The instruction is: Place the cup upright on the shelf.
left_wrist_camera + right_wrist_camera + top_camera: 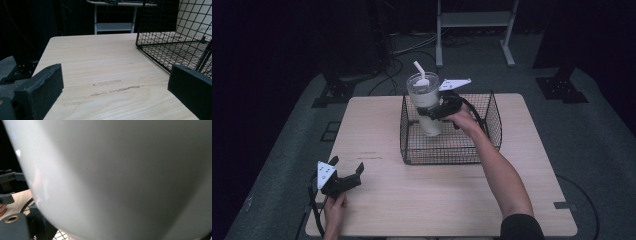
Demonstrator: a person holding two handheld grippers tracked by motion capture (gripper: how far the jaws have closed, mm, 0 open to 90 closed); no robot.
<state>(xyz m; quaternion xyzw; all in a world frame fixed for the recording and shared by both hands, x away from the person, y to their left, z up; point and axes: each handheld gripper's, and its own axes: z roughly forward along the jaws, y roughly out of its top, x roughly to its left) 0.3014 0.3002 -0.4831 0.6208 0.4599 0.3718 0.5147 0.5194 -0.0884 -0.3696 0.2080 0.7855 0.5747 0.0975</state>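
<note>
Holding a white tumbler (426,107) around its middle, right gripper (438,110) clamped on it from the right side, jaws tight against the wall. Tumbler upright with a slight tilt, inside the wire basket (492,120) near its back left corner, base down among the mesh, lid and bent straw (419,71) rising above the rim. Cannot tell whether the base touches the basket floor. Seen from the right gripper view as a broad pale curved surface (120,177) pressed close to the camera, a bit of mesh below it. Resting at the near left corner of the table (422,200), well apart from the basket, left gripper (346,176) with jaws spread wide and nothing between them, aimed toward the basket. Shown in the left gripper view: bare wood (100,75) with faint scuff marks between the two black jaws, basket's near corner (160,50) off to the right.
</note>
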